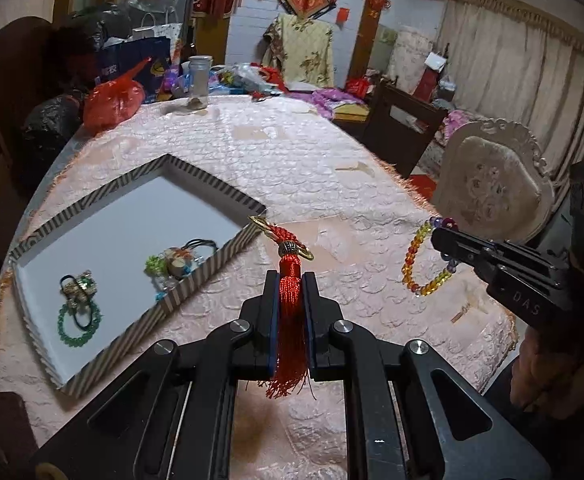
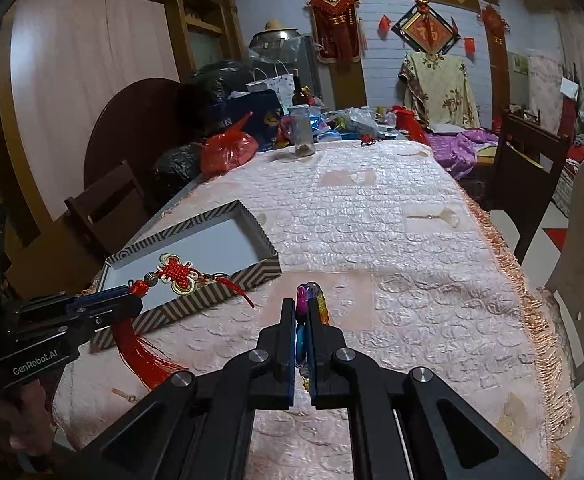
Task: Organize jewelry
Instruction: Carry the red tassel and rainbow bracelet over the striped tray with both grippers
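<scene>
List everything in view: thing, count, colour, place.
tray: 1, striped rim, white floor, table left
green bead bracelet: 1, green, in tray
hair ties with ornaments: 2 clusters, black bands, in tray
red knot tassel: 1, red with gold coins, held over the tray's near edge
rainbow bead bracelet: 1, multicolour, held above the cloth
tablecloth: 1, pink, covers table
jar: 1, clear, far end
red bag: 1, far left
left gripper: shut on tassel
right gripper: shut on bracelet
</scene>
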